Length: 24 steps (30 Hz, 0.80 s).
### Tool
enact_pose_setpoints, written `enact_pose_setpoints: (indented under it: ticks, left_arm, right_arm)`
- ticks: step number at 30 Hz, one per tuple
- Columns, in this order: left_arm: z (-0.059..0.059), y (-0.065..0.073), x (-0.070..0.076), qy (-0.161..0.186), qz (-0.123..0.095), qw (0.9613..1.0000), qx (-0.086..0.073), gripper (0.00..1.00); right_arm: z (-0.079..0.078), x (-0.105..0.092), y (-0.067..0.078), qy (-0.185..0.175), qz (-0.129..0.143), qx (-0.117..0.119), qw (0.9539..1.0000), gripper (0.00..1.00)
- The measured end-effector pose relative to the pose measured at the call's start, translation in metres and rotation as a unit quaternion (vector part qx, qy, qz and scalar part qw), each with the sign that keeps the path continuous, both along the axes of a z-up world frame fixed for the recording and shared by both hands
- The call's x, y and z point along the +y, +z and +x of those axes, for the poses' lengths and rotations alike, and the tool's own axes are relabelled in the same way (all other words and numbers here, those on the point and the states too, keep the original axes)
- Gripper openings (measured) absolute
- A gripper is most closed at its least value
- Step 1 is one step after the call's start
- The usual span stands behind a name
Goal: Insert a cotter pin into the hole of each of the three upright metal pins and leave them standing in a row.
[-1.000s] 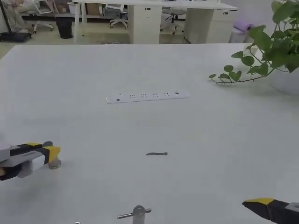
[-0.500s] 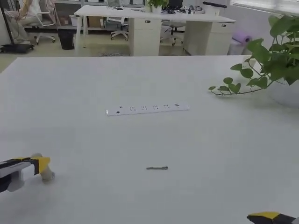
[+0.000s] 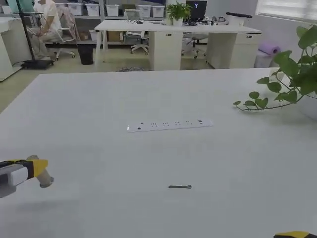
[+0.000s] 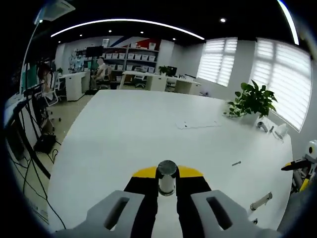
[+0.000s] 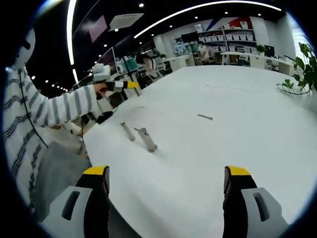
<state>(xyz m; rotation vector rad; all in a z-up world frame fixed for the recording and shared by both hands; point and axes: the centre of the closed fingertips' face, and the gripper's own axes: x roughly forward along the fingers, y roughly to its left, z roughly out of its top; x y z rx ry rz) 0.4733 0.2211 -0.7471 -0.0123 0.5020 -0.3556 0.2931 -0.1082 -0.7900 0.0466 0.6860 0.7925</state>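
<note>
My left gripper point(image 3: 35, 170) is at the left edge of the head view, shut on a short silver metal pin point(image 3: 42, 178). Its own view shows that pin point(image 4: 167, 177) upright between the yellow-tipped jaws. A thin cotter pin point(image 3: 180, 187) lies loose on the white table point(image 3: 148, 94). My right gripper point(image 5: 167, 173) stands open near the table's front edge, with nothing between its jaws. Ahead of it another metal pin point(image 5: 147, 139) rests on the table with a slim metal piece point(image 5: 128, 131) beside it. The loose cotter pin point(image 5: 204, 117) lies farther off.
A white power strip point(image 3: 170, 124) lies across the middle of the table. A leafy pot plant point(image 3: 292, 74) hangs over the far right side. Desks and chairs point(image 3: 173, 34) stand beyond the table. A striped sleeve point(image 5: 59, 106) reaches to the left gripper.
The head camera has tilted up, so the near pin has left the head view. My left gripper has carried its pin a little to the left and farther away. The right gripper has stayed put.
</note>
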Motion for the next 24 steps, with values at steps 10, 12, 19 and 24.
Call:
enact_pose_setpoints:
  ticks: [10,12,19,24]
  left_arm:
    - [-0.035,0.042,-0.013,-0.021,-0.007,0.9996,-0.017,0.10]
    - [-0.041,0.050,-0.016,-0.025,-0.012,0.9995,-0.018,0.10]
    - [-0.063,0.072,-0.035,-0.042,-0.033,0.9983,-0.024,0.10]
    - [-0.079,0.080,-0.043,-0.047,-0.041,0.9978,-0.021,0.11]
  right_arm:
    - [-0.002,0.007,0.002,0.018,0.001,-0.006,0.9998,0.97]
    - [-0.002,0.008,0.004,0.020,0.002,-0.009,0.9998,0.97]
    - [-0.003,0.009,0.006,0.031,-0.001,-0.019,0.9993,0.97]
    - [-0.007,0.011,0.009,0.034,0.001,-0.024,0.9991,0.97]
